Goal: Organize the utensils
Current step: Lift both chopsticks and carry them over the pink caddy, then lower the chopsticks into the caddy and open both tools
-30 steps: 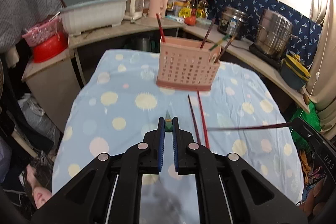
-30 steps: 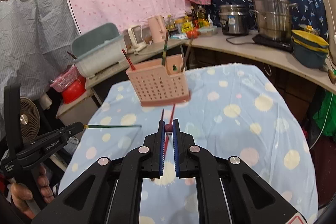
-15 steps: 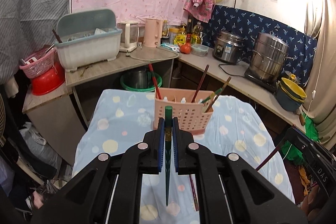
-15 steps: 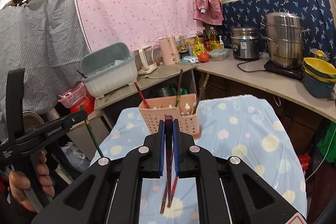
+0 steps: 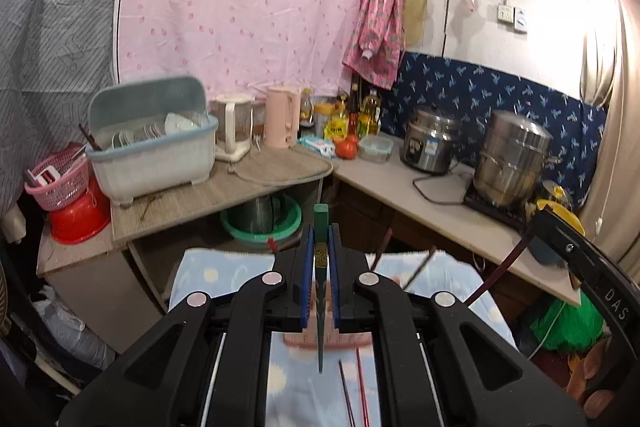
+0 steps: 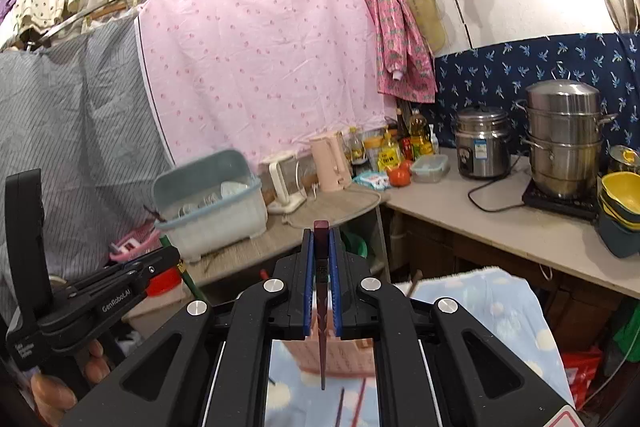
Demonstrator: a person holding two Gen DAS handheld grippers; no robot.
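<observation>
My left gripper (image 5: 320, 247) is shut on a green chopstick (image 5: 320, 327) that hangs tip down between its blue pads. My right gripper (image 6: 321, 251) is shut on a dark red chopstick (image 6: 322, 339), also hanging tip down. Below both, mostly hidden behind the jaws, stands the pink perforated utensil basket (image 6: 348, 355) (image 5: 300, 337) with a few chopsticks in it. Two loose chopsticks (image 5: 356, 391) (image 6: 350, 403) lie on the dotted blue tablecloth (image 5: 224, 275) in front of it. The right wrist view shows the left gripper (image 6: 160, 263) at the left, held by a hand (image 6: 52, 391).
An L-shaped counter (image 5: 248, 187) runs behind the table, carrying a dish rack (image 5: 152, 151), kettles (image 5: 282, 123), bottles, a rice cooker (image 5: 430, 143) and a steel steamer pot (image 5: 512, 159). Stacked bowls (image 6: 622, 203) sit at the right. A green basin (image 5: 260, 219) stands under the counter.
Both grippers have risen well above the table, each keeping its chopstick. The chopsticks swung from level to hanging down. The basket has dropped low in both views, behind the jaws.
</observation>
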